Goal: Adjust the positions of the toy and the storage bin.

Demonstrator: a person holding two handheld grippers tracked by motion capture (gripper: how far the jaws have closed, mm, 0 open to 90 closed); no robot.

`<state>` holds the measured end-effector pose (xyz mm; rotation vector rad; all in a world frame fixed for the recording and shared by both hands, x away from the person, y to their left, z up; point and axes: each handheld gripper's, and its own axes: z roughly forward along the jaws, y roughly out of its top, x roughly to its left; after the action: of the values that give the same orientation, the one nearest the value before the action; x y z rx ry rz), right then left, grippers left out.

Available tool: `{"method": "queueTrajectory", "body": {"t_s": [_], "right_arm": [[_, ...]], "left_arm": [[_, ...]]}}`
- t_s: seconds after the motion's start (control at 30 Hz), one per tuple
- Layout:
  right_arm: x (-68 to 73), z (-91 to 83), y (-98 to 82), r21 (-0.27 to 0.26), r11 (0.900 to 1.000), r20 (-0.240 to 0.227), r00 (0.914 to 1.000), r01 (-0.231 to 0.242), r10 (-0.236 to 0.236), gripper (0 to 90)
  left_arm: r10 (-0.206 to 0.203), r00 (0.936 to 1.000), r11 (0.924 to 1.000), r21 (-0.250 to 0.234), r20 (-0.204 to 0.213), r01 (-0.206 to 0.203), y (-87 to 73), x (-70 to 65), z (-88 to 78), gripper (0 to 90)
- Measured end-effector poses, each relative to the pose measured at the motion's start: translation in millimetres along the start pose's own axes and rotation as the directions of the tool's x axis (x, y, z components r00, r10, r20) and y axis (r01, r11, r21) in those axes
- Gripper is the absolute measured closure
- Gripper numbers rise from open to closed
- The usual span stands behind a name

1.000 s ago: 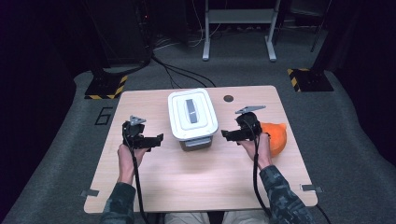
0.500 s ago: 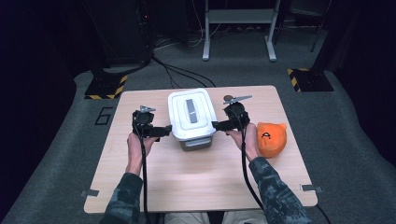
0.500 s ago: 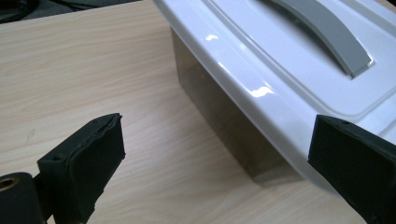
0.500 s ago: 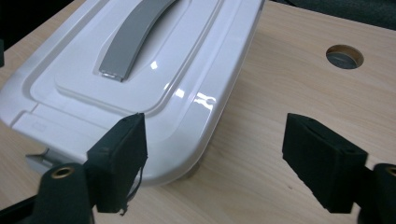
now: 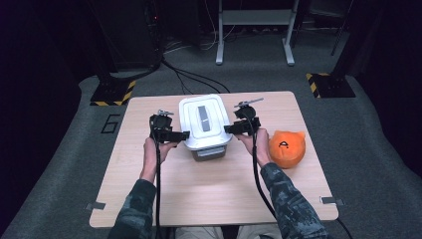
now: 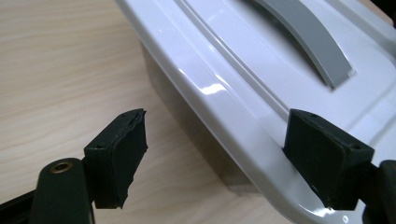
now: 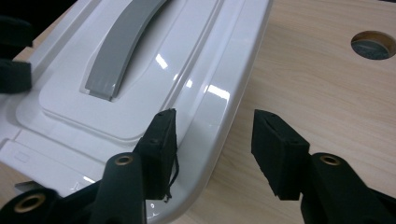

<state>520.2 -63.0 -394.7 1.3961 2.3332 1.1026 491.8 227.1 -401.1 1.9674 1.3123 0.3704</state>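
Dark grey carpet surrounds a pale wooden table (image 5: 209, 189) in the high view, with black stands and cables behind it. A white lidded box (image 5: 204, 124) sits on the table between the two tools. The left gripper (image 5: 183, 135) meets the box's left edge and the right gripper (image 5: 229, 129) meets its right edge, each held by a hand whose camouflage sleeve comes in from below. An orange plush toy (image 5: 286, 148) lies just beyond the right hand, on the side away from the box.

From the left gripper view, the lid's rim (image 6: 219, 116) runs between that tool's two black jaws. One pad rests on top of the lid near the grey handle (image 6: 313, 42); the other hangs off the side over bare table wood, with a clear gap to the rim. The jaws stand fairly wide and have just been closing, not yet pinching the rim.

From the right gripper view, the opposite rim (image 7: 219, 116) of the lid lies between this tool's jaws. One pad sits on the lid's top, touching or nearly so; the other stands out over the wood, apart from the edge. These jaws have also just been closing, and are narrower, yet not clamped. A round hole (image 7: 375, 45) in the tabletop shows ahead, beyond the outer jaw
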Motion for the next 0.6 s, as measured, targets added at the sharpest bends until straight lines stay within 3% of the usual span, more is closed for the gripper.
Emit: {"method": "queueTrajectory", "body": {"t_s": [0.03,0.07,0.13,0.27,0.43,0.6], "right_arm": [[0.0,0.0,0.0,0.0,1.0,0.0,1.0,0.0,0.0,50.9],[-0.3,0.2,-0.2,-0.001,1.0,-0.015,0.9998,-0.011,0.011,54.7],[-0.3,-0.1,-0.5,0.0,1.0,-0.024,0.9995,-0.022,0.022,57.3],[4.9,-1.8,-1.9,-0.005,1.0,-0.019,0.9998,0.001,-0.002,64.8],[6.4,-3.2,-3.8,-0.007,1.0,-0.013,0.9999,-0.002,0.002,65.1],[9.2,-5.4,-5.9,-0.003,1.0,-0.002,1.0,-0.005,0.005,64.5]], "left_arm": [[0.0,1.0,1.0,0.0,0.0,0.0,0.0,0.0,0.0,23.5],[-0.009,0.9991,1.0,-0.001,0.043,0.009,-0.8,-1.3,1.3,26.1],[-0.022,0.9975,0.9997,-0.013,0.066,0.023,-1.8,-1.7,2.0,30.8],[-0.046,0.993,0.9982,-0.034,0.109,0.05,-5.2,-1.1,2.0,39.8],[-0.059,0.988,0.9968,-0.044,0.143,0.066,-8.7,4.4,0.9,43.5],[-0.057,0.9878,0.9965,-0.052,0.145,0.066,-9.6,3.1,0.2,46.4]]}}
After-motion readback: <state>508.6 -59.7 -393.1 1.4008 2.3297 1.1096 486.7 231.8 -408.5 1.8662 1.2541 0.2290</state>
